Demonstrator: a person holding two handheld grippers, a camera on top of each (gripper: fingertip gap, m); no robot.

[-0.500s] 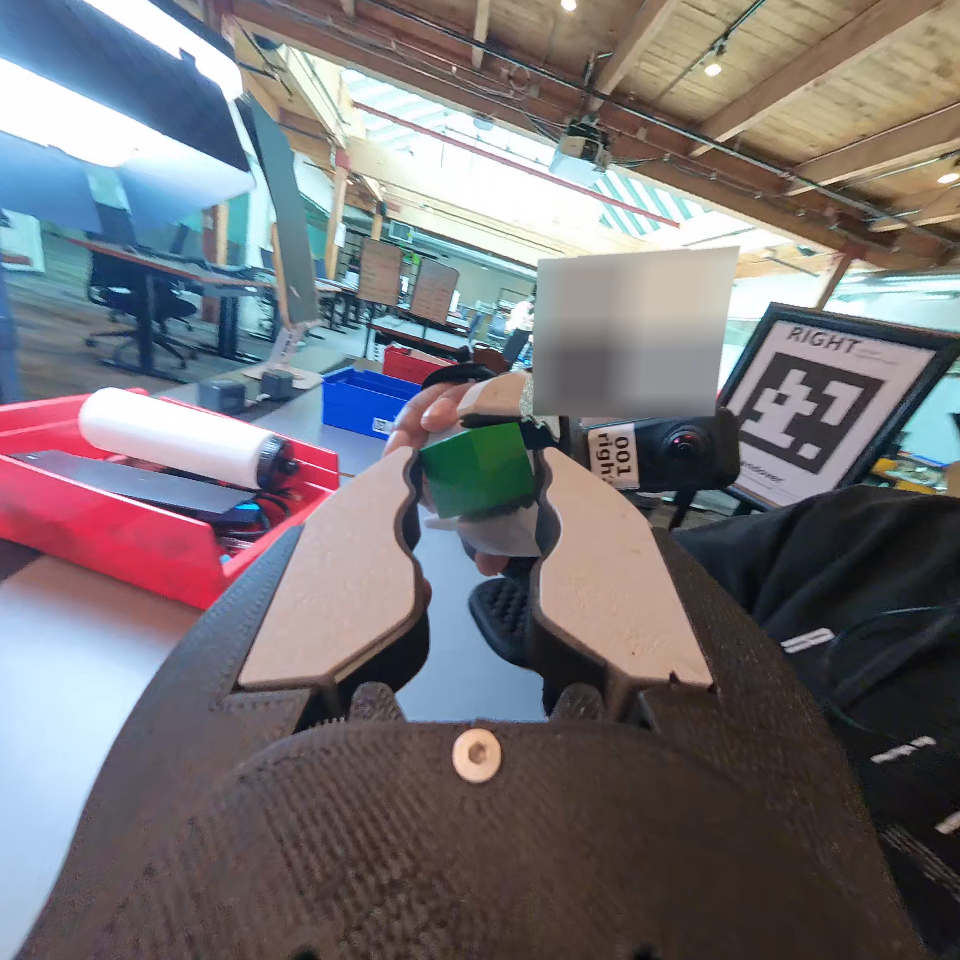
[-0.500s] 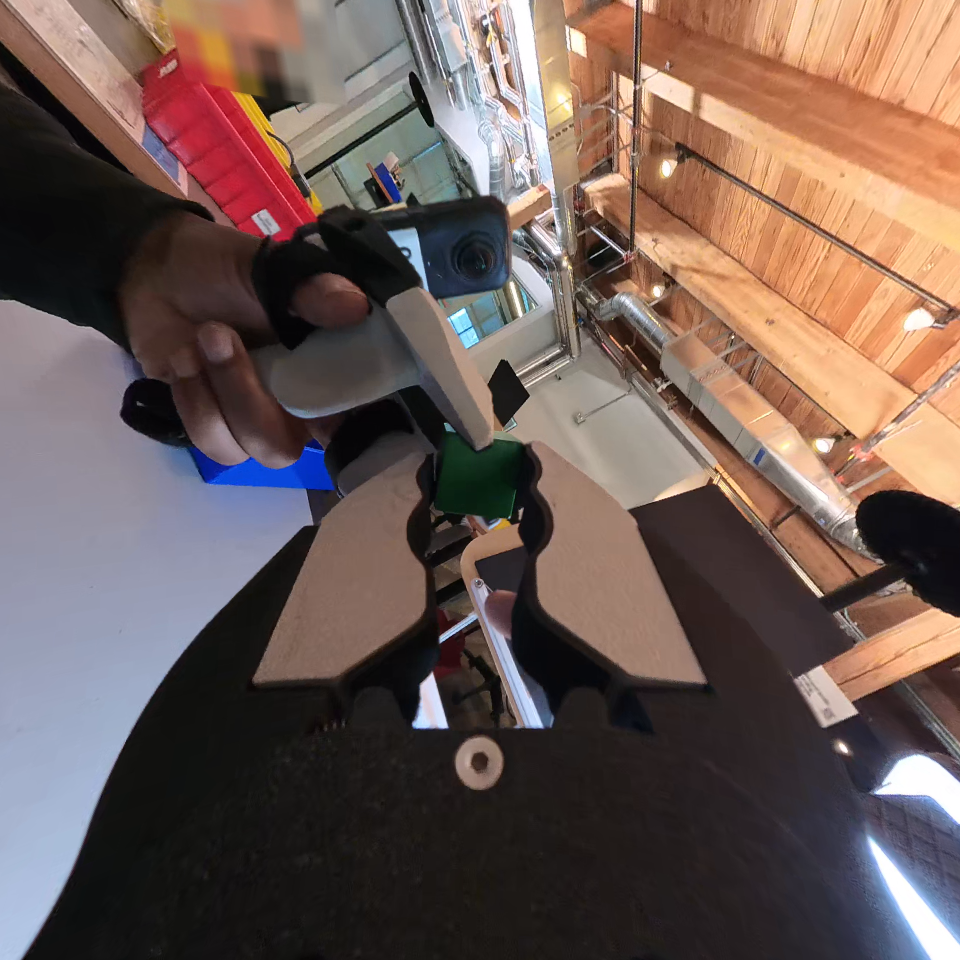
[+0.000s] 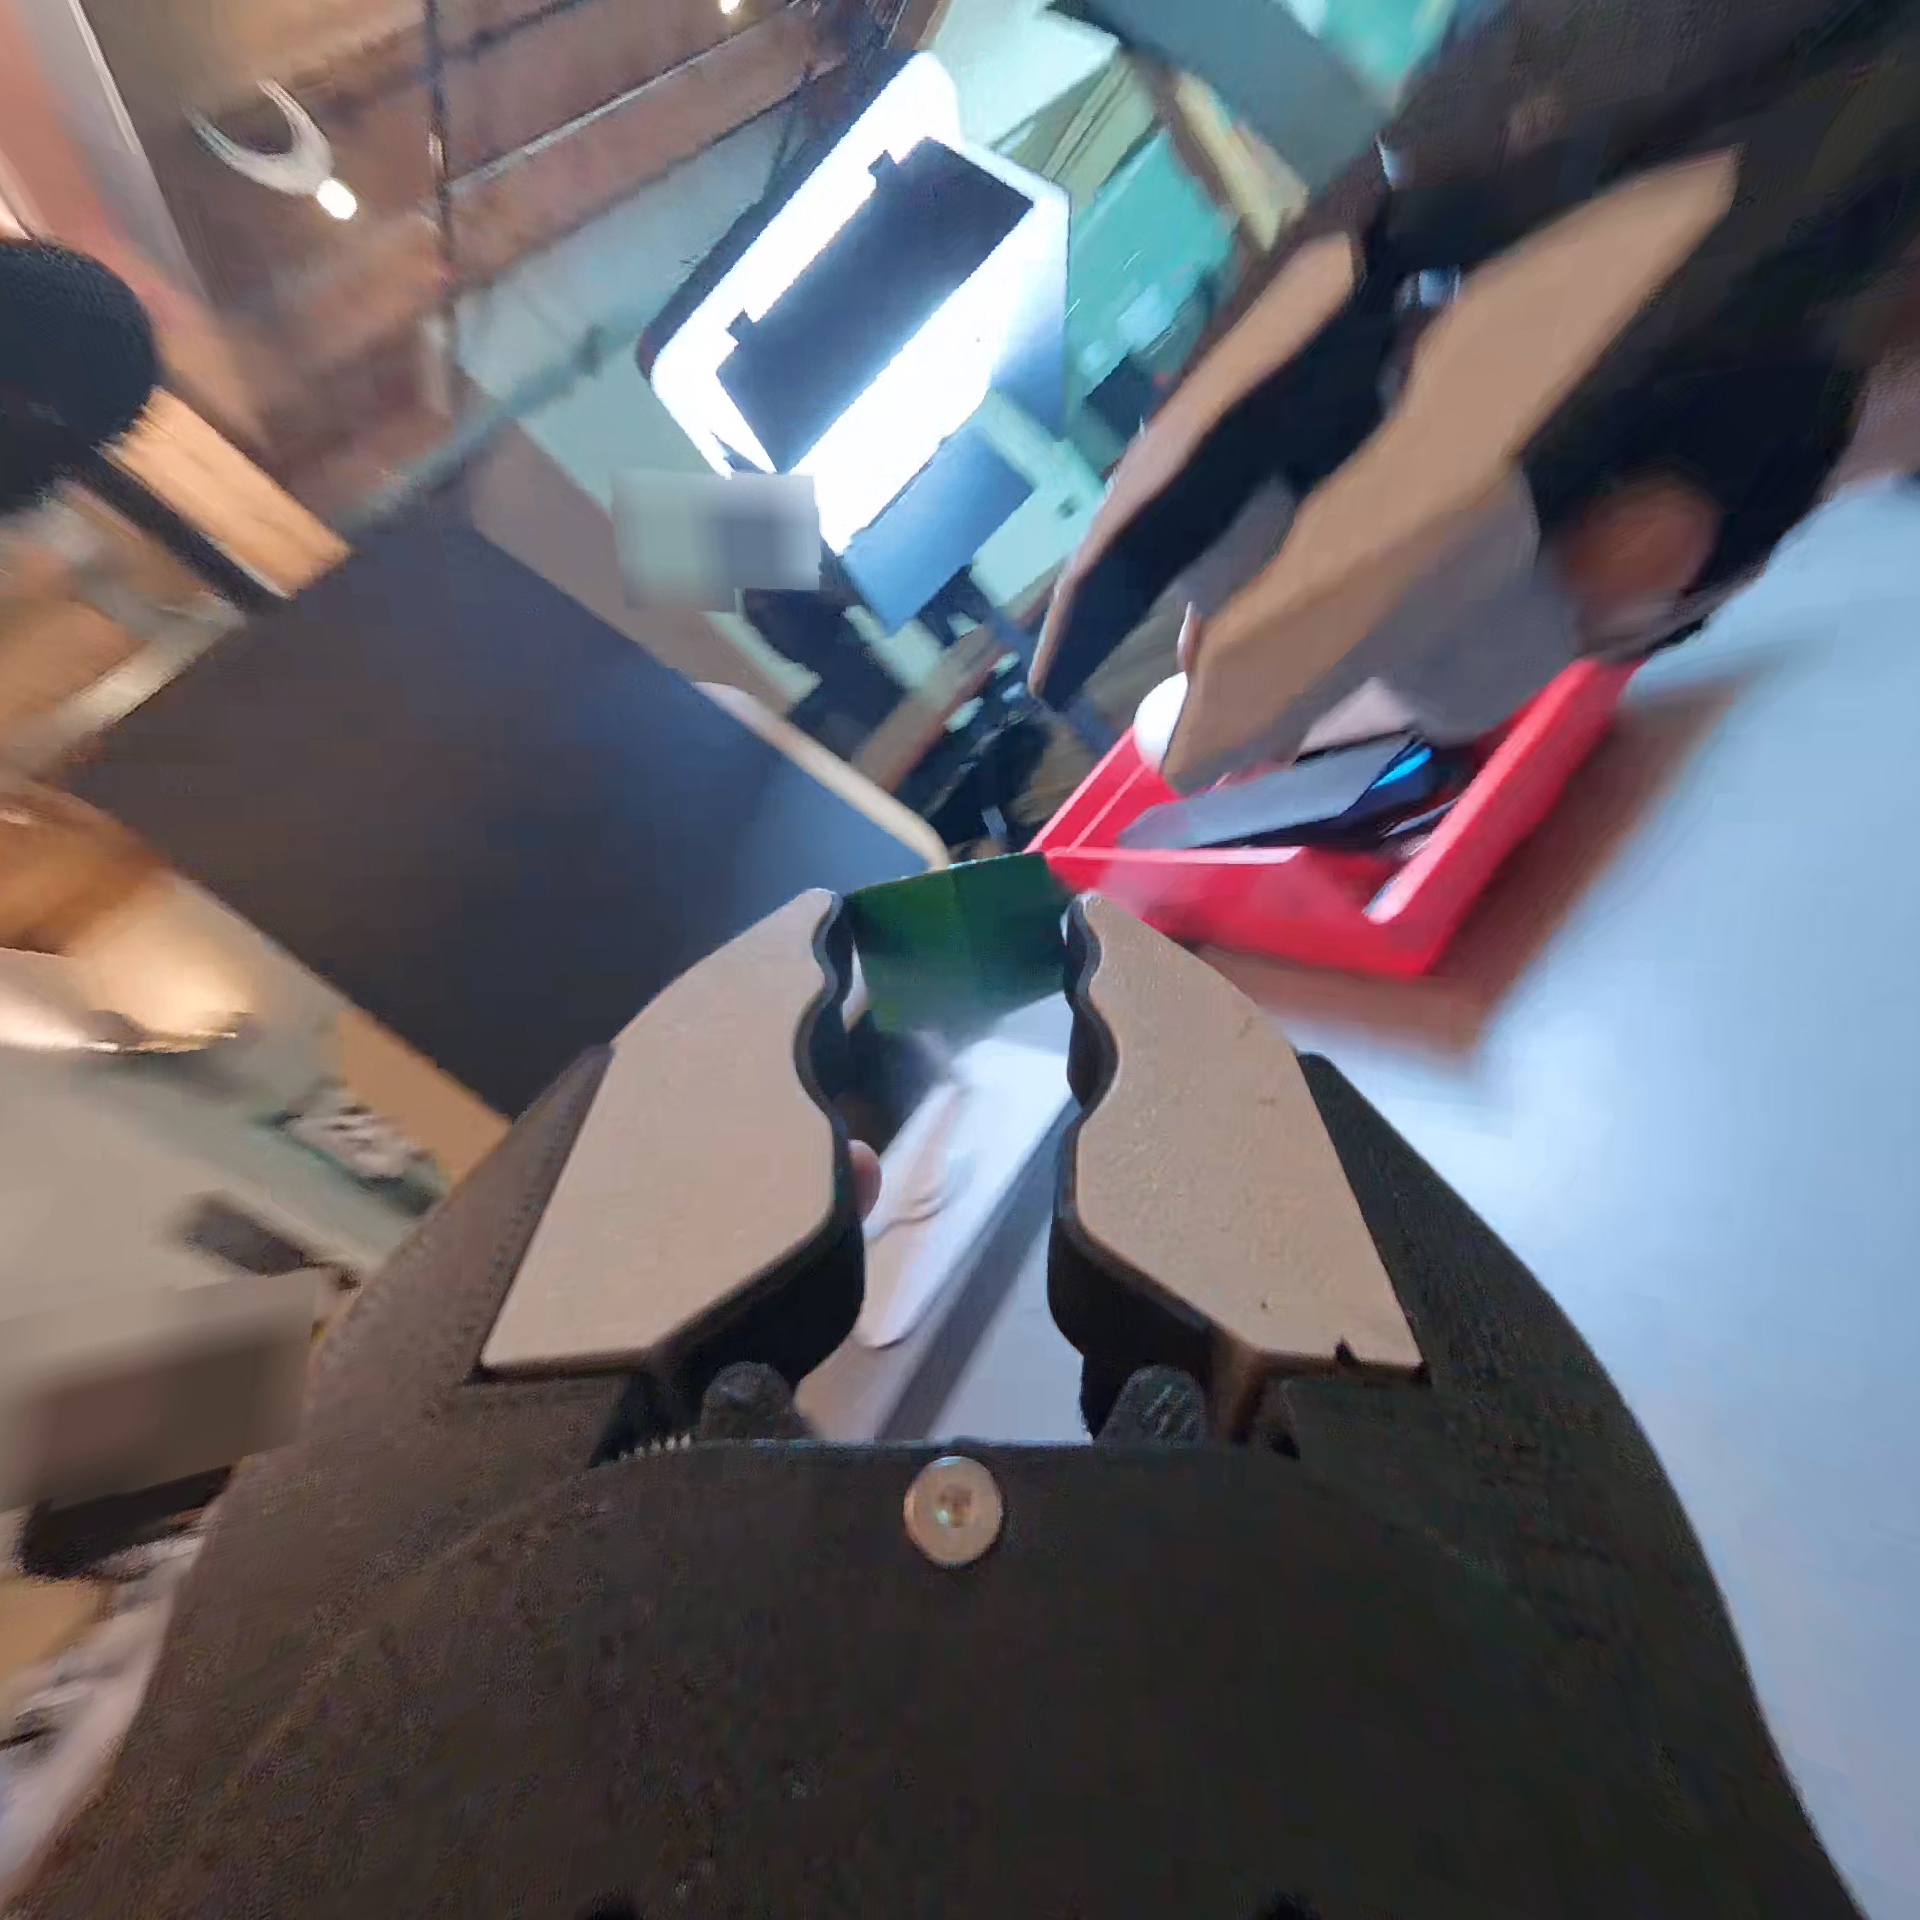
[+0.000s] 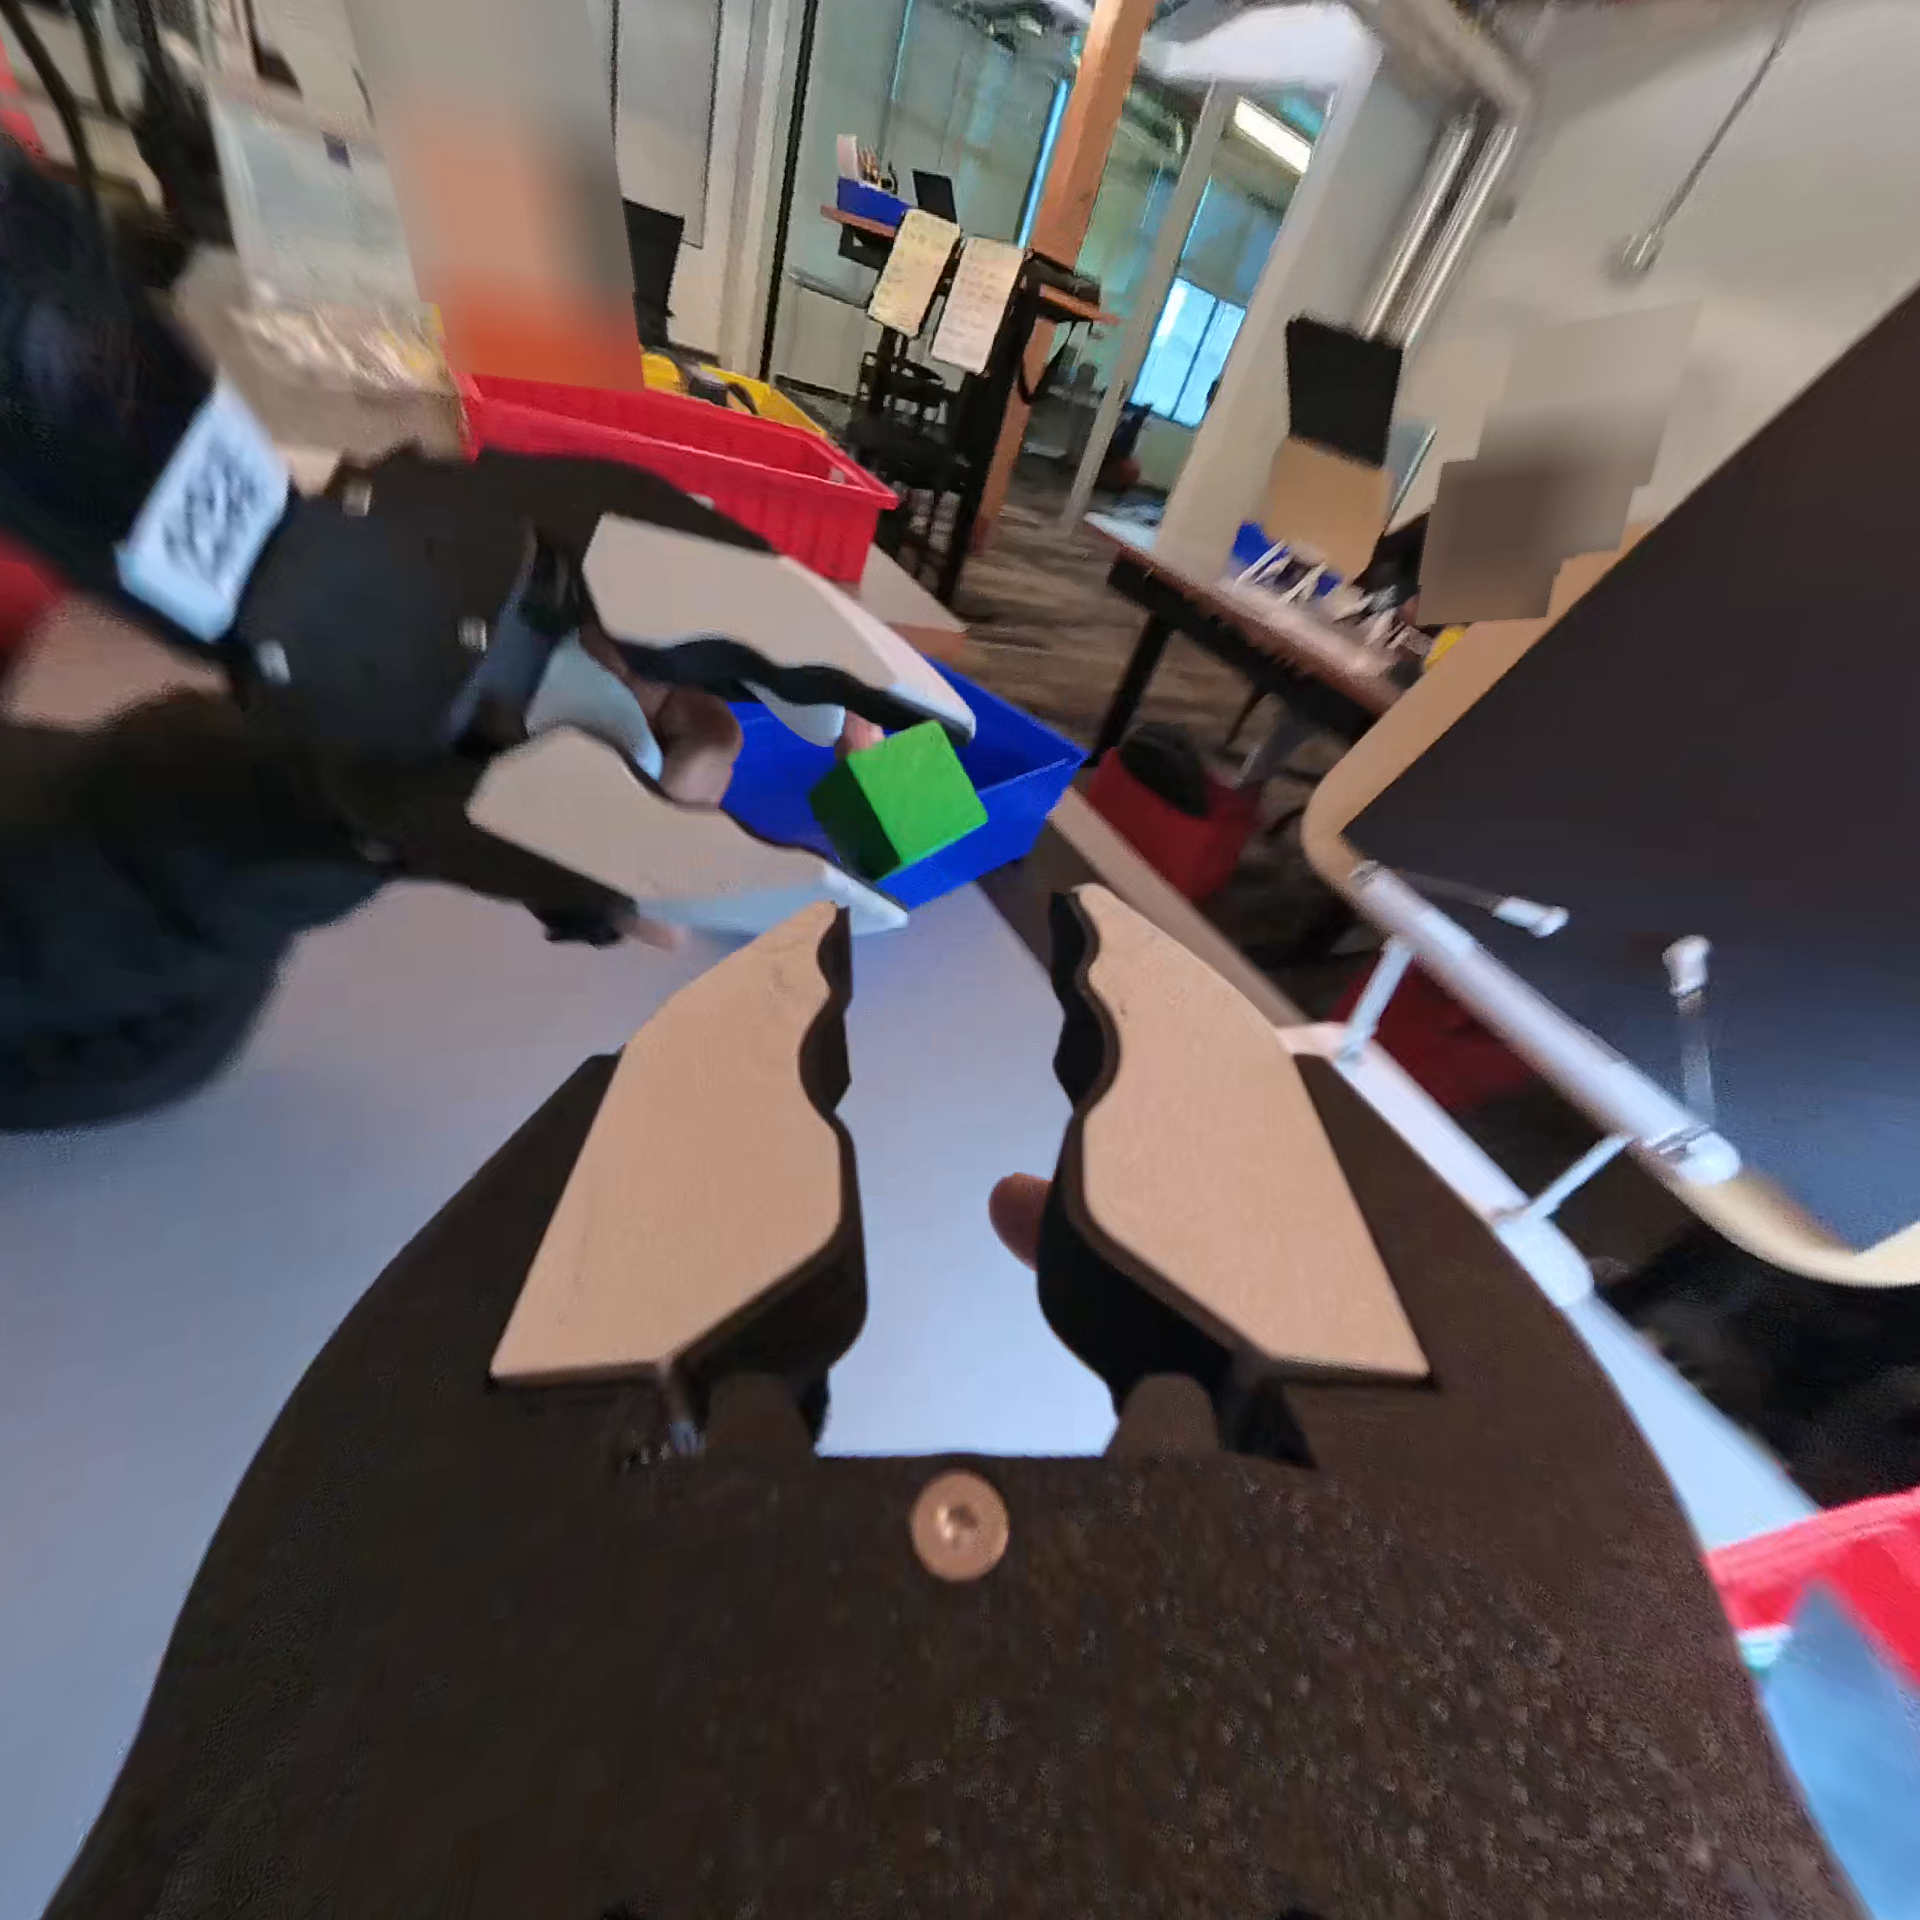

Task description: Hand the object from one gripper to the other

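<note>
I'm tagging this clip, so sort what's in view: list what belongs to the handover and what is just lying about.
Part of the job:
- green cube, clamped in the left tongs
- right tongs, open and empty

Just lying about:
- blue bin behind the cube
- red tray on the table, holding dark flat items
- large red crate farther back

Green cube [image 4: 900,798]. Grey fingers [image 4: 694,1132], black body on right gripper [image 4: 948,925]. Blue bin [image 4: 1003,805] and red crate [image 4: 727,468] at table's far edge; table [image 4: 364,1091] pale grey.
</note>
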